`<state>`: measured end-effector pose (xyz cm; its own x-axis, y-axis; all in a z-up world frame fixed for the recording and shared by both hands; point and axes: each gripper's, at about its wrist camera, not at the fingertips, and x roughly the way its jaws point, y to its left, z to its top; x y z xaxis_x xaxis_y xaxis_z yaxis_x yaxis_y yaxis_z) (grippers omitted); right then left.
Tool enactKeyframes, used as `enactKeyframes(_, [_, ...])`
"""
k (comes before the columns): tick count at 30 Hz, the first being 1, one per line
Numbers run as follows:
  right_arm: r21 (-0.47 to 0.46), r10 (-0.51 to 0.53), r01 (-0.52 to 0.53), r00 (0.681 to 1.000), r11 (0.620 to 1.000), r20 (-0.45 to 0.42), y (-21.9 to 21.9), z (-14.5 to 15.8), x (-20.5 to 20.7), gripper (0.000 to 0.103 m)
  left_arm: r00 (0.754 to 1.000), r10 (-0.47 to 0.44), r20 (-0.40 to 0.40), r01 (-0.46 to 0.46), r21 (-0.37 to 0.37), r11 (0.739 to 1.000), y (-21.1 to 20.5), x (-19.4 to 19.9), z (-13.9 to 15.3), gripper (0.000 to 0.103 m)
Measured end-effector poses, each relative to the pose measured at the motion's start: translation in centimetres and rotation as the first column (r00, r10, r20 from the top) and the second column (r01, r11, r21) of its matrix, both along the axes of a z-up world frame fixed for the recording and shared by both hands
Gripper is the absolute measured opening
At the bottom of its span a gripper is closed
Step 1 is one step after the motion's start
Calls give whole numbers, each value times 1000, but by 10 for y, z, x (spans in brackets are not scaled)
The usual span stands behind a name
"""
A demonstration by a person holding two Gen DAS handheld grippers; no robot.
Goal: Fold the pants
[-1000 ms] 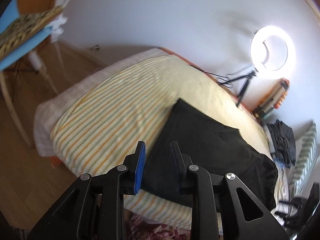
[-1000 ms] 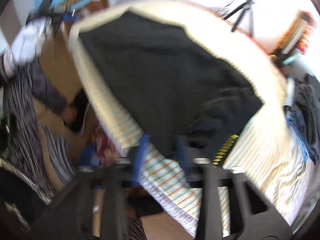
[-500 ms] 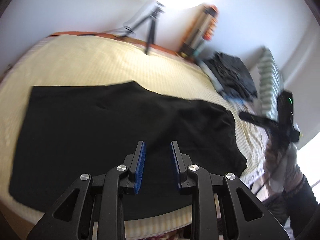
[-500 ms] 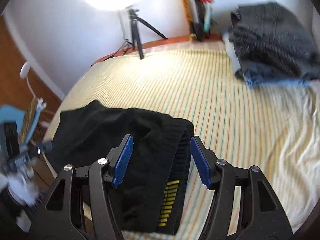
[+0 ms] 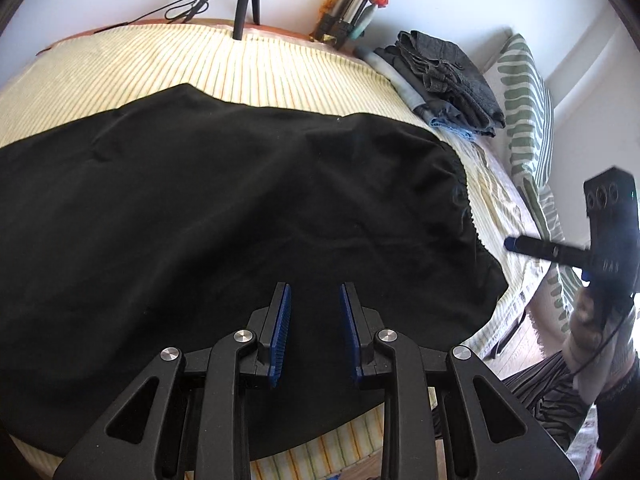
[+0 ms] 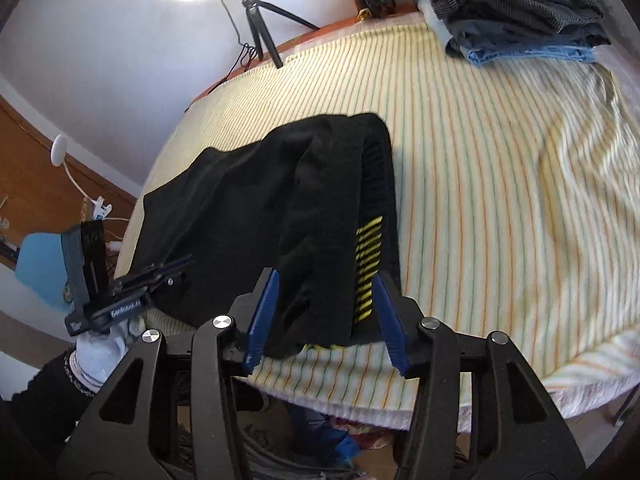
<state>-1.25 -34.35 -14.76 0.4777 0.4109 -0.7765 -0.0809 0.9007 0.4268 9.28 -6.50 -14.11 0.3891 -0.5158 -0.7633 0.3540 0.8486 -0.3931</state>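
Black pants [image 5: 224,208] lie spread flat on a striped yellow bed cover [image 5: 256,68]. Their waistband end with yellow stripes [image 6: 366,264] lies near the bed's front edge in the right wrist view, the rest of the pants [image 6: 248,196] stretching away to the left. My left gripper [image 5: 314,304] is open and empty, hovering just above the middle of the pants. My right gripper [image 6: 324,292] is open, its jaws standing on either side of the waistband end without closing on it. The right gripper also shows at the right of the left wrist view [image 5: 516,244].
A stack of folded dark and blue clothes [image 5: 444,80] [image 6: 516,12] sits at the bed's far corner. A ring light on a tripod [image 6: 256,28] stands behind the bed. A green-patterned pillow [image 5: 528,100] lies at the right. A blue chair [image 6: 40,272] stands at the left.
Both grippers have swung from the bed's side toward the pants. The left one now hovers low over the cloth; the right one has closed in on the waistband end.
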Motion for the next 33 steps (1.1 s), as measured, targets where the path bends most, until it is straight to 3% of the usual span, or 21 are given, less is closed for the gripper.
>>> enactKeyframes(4, [-50,3,-5,1000,999,-31,6,-13,2,52,1000,17,-3,-17,-9,1000,3,1,0,23])
enactKeyframes(10, [-30,9,-11,997,999,-71,7,-31,9,52,999,33,-14,-33,-11,999,12,2,-6,23])
enactKeyframes(11, [-35,10,-12,998,999,-65,8,-30,9,47,999,33,-13,-33,-11,999,12,2,-6,23])
enactKeyframes(12, [-30,19,-21,998,999,-66,10,-29,9,26,999,31,-10,-31,-6,999,11,2,-6,23])
enactKeyframes(14, [-39,34,-36,998,999,-51,16,-24,5,26,1000,30,-5,-30,1,1000,9,1,-5,23])
enactKeyframes(17, [-158,76,-76,997,984,-8,33,-8,2,25,1000,29,-6,-29,0,1000,9,2,-5,23])
enactKeyframes(19, [-268,108,-99,994,958,17,45,7,1,13,1000,29,-7,-29,-1,1000,9,2,-5,23])
enactKeyframes(22, [-434,153,-122,987,893,38,55,23,-3,13,1000,23,-7,-23,-4,1000,9,2,-6,23])
enactKeyframes(24, [-482,161,-138,987,865,7,54,18,-3,13,1000,12,-5,-12,1,1000,6,1,-6,23])
enactKeyframes(26, [-468,160,-180,984,865,-82,51,-3,1,13,1000,6,2,-6,13,1000,4,1,-6,23])
enactKeyframes(28, [-462,179,-216,976,860,-124,51,-17,2,22,1000,0,2,0,24,1000,2,1,-6,23])
enactKeyframes(30, [-452,182,-214,977,866,-113,47,-15,3,23,1000,-10,6,10,35,999,2,-1,-5,23])
enactKeyframes(33, [-340,175,-172,984,925,-22,30,11,7,32,1000,-17,14,17,45,999,2,-4,-3,23])
